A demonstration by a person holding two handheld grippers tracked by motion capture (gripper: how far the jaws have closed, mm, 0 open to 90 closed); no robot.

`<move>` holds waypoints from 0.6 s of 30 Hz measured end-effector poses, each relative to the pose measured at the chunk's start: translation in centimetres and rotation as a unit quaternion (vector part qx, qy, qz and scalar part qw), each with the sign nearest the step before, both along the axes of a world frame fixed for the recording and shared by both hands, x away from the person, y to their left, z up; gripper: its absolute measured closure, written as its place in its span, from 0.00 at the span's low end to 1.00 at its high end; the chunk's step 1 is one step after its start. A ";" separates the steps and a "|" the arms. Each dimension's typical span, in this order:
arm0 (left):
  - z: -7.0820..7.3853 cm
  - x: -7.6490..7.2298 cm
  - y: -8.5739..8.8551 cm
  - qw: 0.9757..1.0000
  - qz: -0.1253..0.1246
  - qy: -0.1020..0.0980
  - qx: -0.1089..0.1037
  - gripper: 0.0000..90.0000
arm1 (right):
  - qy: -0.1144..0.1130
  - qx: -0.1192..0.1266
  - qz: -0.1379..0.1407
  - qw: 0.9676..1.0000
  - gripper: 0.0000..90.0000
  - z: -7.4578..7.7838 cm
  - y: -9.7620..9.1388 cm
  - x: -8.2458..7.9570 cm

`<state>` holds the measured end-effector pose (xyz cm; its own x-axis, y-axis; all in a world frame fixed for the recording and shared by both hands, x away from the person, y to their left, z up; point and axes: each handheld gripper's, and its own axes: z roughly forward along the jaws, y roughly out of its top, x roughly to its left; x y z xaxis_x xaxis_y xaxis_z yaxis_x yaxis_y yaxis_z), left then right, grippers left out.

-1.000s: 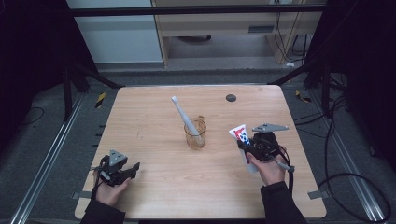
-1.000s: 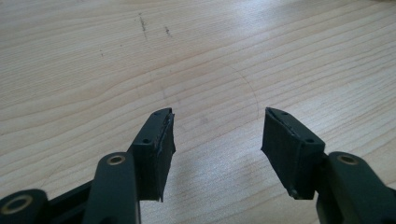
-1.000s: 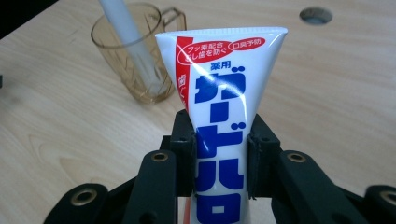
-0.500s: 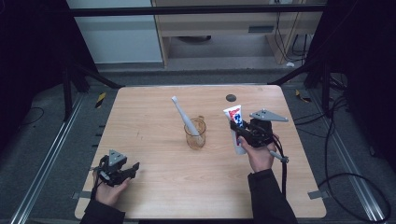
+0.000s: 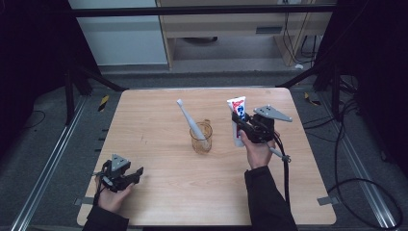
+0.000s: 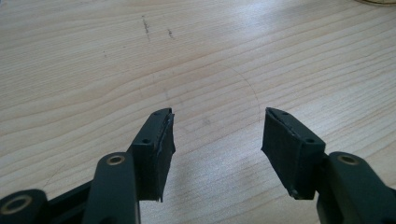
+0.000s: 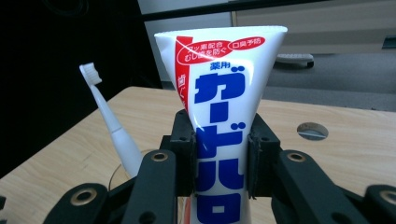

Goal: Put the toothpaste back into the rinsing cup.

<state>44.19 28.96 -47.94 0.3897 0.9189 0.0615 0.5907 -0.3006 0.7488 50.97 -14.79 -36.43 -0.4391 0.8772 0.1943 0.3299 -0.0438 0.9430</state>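
Note:
A white toothpaste tube with blue and red print stands upright in my right gripper, just right of the amber glass cup. In the right gripper view the jaws are shut on the tube at its middle, flat crimped end up. A white toothbrush leans in the cup, bristles up and to the left; it shows as well in the right gripper view. My left gripper rests low near the table's front left corner, open, with bare wood between its pads.
The wooden table has a round cable hole near its far right edge. Metal rails and cables run along the floor on both sides. A cable trails from the right gripper toward the front right.
My right gripper has carried the toothpaste tube leftward and away from the person, closer to the cup, and stood it more upright. The left gripper has stayed put.

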 end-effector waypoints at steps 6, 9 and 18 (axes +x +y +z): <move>0.0 0.0 0.0 1.000 0.000 -0.002 -0.002 0.48 | -0.024 0.020 -0.004 0.999 0.77 0.5 1.1 0.9; 0.0 0.0 0.0 1.000 0.000 -0.002 -0.002 0.48 | -0.034 0.019 -0.005 0.999 0.77 0.8 1.8 1.4; 0.0 0.0 0.1 1.000 0.001 -0.003 -0.003 0.48 | -0.050 0.031 -0.009 0.998 0.77 1.0 3.3 2.5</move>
